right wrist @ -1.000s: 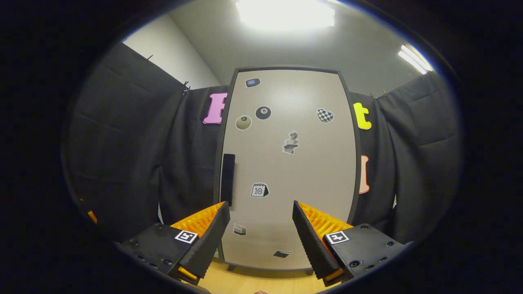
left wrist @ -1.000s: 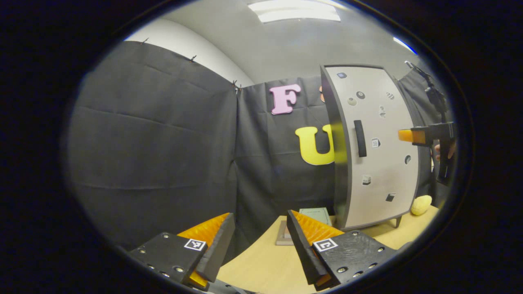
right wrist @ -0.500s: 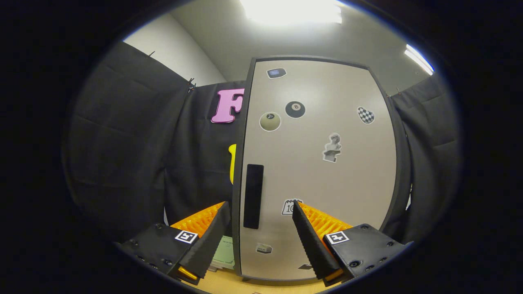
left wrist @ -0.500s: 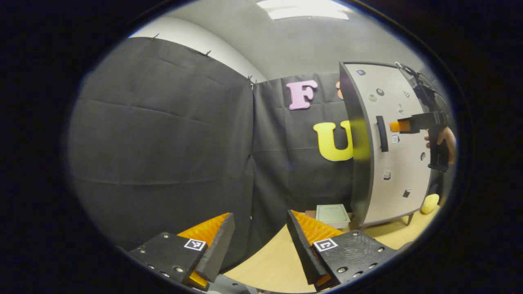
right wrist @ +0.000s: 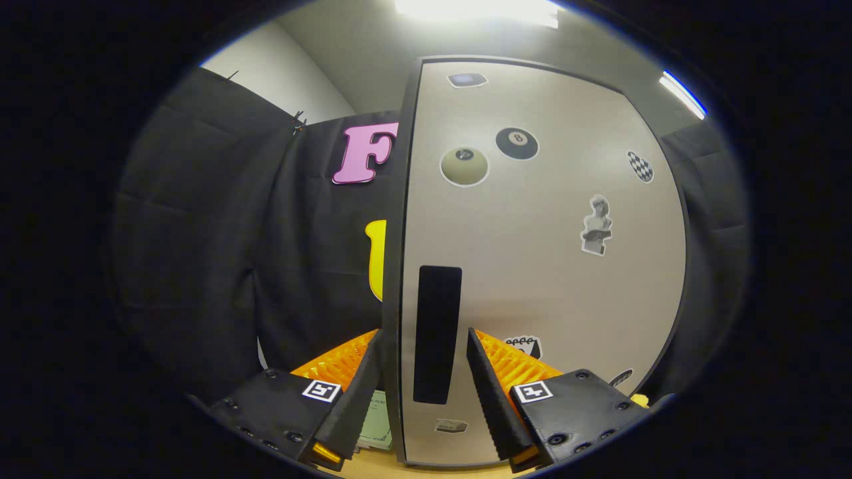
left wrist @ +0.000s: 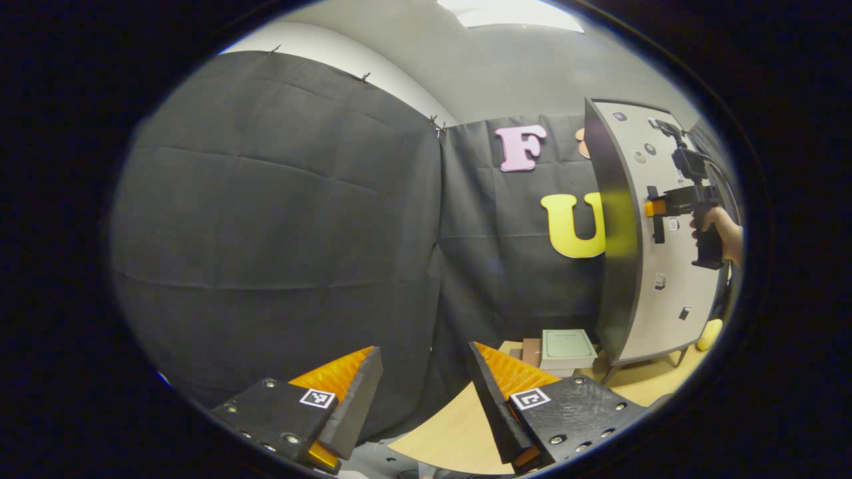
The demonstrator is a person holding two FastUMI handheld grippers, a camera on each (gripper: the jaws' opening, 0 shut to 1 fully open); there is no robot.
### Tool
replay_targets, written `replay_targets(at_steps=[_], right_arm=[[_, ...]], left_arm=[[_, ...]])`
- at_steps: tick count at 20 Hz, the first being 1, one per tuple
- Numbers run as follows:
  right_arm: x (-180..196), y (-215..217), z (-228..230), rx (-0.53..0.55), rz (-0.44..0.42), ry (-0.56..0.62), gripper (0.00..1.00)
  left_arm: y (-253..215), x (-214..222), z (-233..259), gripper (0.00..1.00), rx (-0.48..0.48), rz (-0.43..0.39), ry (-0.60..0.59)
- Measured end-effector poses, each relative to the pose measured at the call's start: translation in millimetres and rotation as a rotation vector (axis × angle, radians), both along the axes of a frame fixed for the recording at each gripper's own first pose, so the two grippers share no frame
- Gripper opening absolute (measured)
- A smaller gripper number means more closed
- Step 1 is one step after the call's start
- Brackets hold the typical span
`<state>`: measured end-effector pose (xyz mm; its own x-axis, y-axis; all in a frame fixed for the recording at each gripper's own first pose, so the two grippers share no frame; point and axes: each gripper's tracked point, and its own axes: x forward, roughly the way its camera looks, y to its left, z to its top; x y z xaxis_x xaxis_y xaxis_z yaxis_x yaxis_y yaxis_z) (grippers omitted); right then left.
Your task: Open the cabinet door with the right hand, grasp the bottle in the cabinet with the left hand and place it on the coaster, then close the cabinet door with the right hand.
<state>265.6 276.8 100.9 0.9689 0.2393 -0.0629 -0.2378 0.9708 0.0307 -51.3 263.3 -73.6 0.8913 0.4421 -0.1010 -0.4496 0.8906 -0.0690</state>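
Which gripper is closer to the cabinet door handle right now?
Right. The right gripper has its open fingers either side of the black handle on the cabinet door. The left gripper hangs well back from the cabinet, over the table edge.

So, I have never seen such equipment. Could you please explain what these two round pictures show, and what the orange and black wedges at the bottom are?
A person holds one hand-held gripper in each hand, and each carries a wide-angle camera. The wedges are that gripper's own jaws.

Left gripper view: the left gripper is open and holds nothing. It looks across a wooden table toward a cabinet. Some books lie beside the cabinet. Farther off, a hand holds the right gripper at the door.

Right gripper view: the right gripper is close to the cabinet door, its jaws either side of the black handle. Whether they press on it, I cannot tell.
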Motion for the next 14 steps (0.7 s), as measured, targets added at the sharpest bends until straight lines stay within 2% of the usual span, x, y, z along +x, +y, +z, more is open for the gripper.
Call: replay_targets(at_steps=[4,5,6,7,8,9,10,12,13,14], right_arm=[[11.6,3.5,-12.8,0.007,-0.014,0.079,0.79],[15.2,1.4,-9.6,-0.002,-0.028,0.075,0.69],[16.7,-1.2,-8.0,-0.01,-0.043,0.072,0.53],[18.4,-3.2,-7.5,-0.016,-0.056,0.079,0.49],[17.8,-2.7,-9.9,-0.009,-0.061,0.09,0.38],[16.3,-4.8,-9.6,-0.007,-0.06,0.103,0.37],[16.9,-3.6,-9.3,-0.005,-0.061,0.115,0.3],[15.5,-4.2,-10.5,-0.013,-0.053,0.137,0.22],[15.3,-4.7,-11.3,-0.011,-0.043,0.15,0.22],[11.3,-4.6,-10.8,-0.009,-0.028,0.153,0.15]], left_arm=[[3.4,-1.1,0.1,0.8,0.006,0.007,-0.006],[3.9,-1.2,-0.1,0.77,0.01,0.007,-0.006],[4.1,-2.1,-0.2,0.78,0.008,0.009,-0.008],[3.4,-1.9,0.4,0.79,0.003,0.008,-0.009],[3.3,-3.1,-0.5,0.8,-0.002,0.008,-0.01],[3.0,-3.6,0.3,0.8,-0.005,0.008,-0.011],[2.3,-4.3,-0.7,0.8,-0.006,0.007,-0.013],[0.9,-4.8,0.9,0.8,-0.003,-0.001,-0.02],[0.3,-4.9,1.7,0.8,-0.002,-0.005,-0.023],[-0.6,-4.9,1.8,0.8,0.0,-0.01,-0.026]])
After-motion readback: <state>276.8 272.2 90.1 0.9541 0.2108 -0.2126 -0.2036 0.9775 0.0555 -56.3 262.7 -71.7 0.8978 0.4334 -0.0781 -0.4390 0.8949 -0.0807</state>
